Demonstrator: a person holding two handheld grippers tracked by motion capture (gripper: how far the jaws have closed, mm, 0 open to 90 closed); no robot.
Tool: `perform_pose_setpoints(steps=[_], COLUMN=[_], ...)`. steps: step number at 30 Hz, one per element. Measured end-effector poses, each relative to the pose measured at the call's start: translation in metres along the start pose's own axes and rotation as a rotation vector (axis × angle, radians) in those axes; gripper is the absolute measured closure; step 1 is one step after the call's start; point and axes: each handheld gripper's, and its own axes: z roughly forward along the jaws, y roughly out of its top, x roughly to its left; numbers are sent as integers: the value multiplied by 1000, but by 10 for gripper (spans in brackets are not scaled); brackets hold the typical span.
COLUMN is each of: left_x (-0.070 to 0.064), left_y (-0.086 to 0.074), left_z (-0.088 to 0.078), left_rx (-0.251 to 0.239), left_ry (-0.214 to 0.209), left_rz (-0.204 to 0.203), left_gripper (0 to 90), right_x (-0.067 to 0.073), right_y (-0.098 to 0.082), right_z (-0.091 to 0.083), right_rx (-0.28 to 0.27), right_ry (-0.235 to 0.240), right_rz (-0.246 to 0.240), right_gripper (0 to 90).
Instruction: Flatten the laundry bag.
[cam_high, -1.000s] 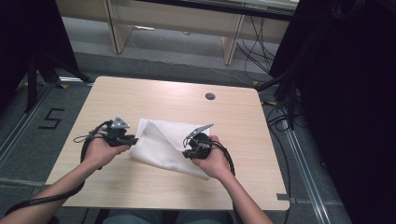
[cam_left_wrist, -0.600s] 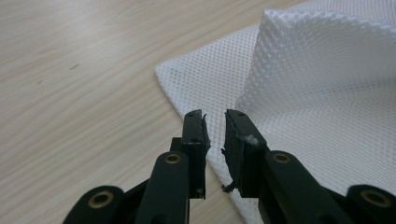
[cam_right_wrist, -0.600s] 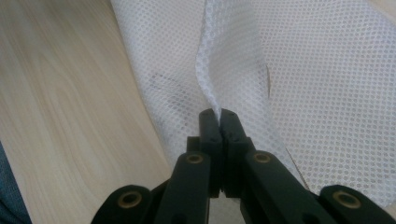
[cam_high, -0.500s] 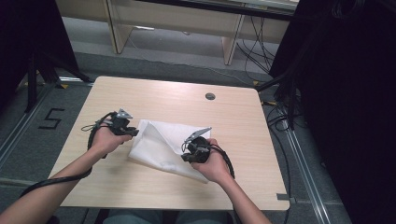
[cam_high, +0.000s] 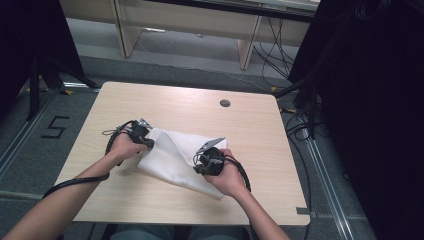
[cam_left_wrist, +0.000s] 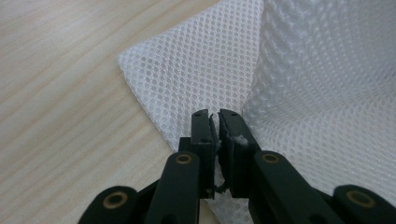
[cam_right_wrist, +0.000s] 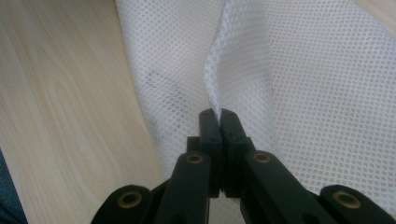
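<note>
A white mesh cloth (cam_high: 172, 155) lies rumpled on the wooden table (cam_high: 175, 102), with one part raised in a fold. My left gripper (cam_high: 149, 140) sits at the cloth's left corner. In the left gripper view its jaws (cam_left_wrist: 214, 119) have just been closing and stand a thin slit apart over the mesh (cam_left_wrist: 201, 74); I see no cloth in the slit. My right gripper (cam_high: 198, 162) is at the cloth's right side. In the right gripper view it (cam_right_wrist: 218, 115) is shut on a raised fold of the mesh (cam_right_wrist: 233, 60).
A small dark round grommet (cam_high: 225, 103) is set in the table near its far edge. Cables (cam_high: 112, 142) trail from both grippers across the tabletop. Dark curtains and floor cables surround the table.
My left hand has moved away from me and down to the cloth's left corner, and its jaws have narrowed. The right hand and its fold have stayed put.
</note>
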Motion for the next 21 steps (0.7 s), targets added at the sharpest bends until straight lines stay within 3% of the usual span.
perform_pose_setpoints(steps=[7, 8, 9, 11, 16, 17, 21], left_x=[-3, -2, -2, -2, 2, 2, 3], left_y=[3, 4, 4, 3, 3, 2, 2], left_z=[2, 0, 0, 1, 1, 2, 1], left_rx=[13, 35, 36, 15, 24, 6, 12], left_ry=[3, -13, -16, -5, -31, -21, -29], left_rz=[28, 35, 35, 27, 20, 14, 10], left_gripper=[851, 851, 852, 854, 858, 858, 859], right_x=[-1, 0, 1, 4, 14, 17, 24], right_y=[2, 2, 2, 2, 1, 2, 2], right_z=[-3, -4, -4, -9, -17, -21, -26], right_rx=[-20, -26, -39, -54, -90, -80, -111], right_ry=[-15, -14, -17, -9, 11, 13, 28], right_rz=[-31, -40, -29, -46, -88, -107, -128], right_gripper=[900, 900, 900, 900, 900, 900, 900])
